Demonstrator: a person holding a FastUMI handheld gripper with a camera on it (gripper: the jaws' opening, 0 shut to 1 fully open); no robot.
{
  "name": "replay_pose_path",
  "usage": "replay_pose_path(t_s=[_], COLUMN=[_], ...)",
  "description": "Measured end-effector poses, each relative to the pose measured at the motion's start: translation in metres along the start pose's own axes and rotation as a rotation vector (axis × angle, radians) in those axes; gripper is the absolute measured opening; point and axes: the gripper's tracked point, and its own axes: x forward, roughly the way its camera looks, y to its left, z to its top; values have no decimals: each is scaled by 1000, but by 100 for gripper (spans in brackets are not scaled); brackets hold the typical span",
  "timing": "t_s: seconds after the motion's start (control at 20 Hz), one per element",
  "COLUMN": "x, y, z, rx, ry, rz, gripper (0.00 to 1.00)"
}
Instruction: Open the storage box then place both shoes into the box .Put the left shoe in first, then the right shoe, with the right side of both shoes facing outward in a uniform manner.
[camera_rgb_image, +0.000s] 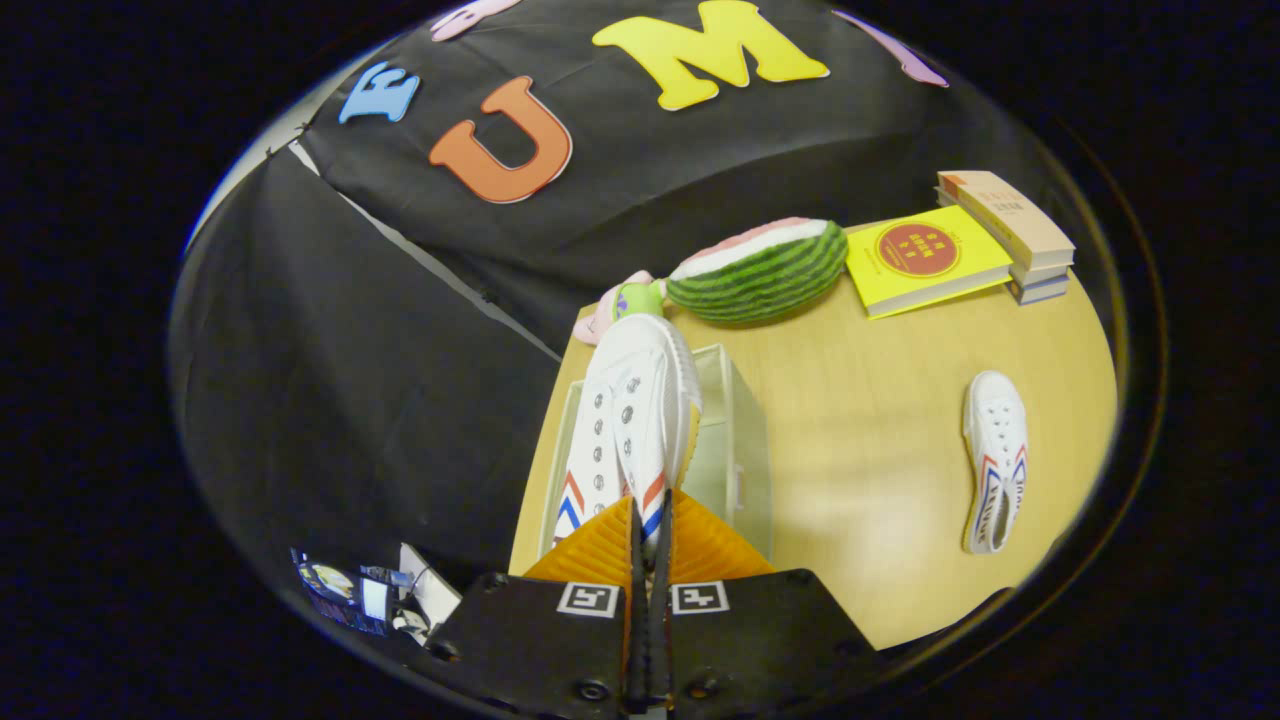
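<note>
White canvas filled the grip: the tongs (648, 530) were pinched nearly closed on the heel edge of one shoe (632, 420), its toe pointing to twelve o'clock above the open clear box (735, 440) on the bench (880, 480). By my read, this was the first shoe going in. Its partner, the second shoe (995, 460), lay well apart at three o'clock. A watermelon toy (760, 272) and books (960, 250) sat beyond. Next call: lower it into the box, release, then fetch the other.
</note>
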Motion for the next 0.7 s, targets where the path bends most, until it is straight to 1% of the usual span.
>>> replay_pose_path(t_s=[0.1, 0.4, 0.6, 0.7], x=[24, 85, 115, 126], y=[11, 24, 22, 20], z=[-3, -33, -47, -50], rx=[13, -40, -87, -148], ry=[-21, -44, -71, -75], rz=[-14, -62, -103, -118], gripper=[6, 6, 6, 6])
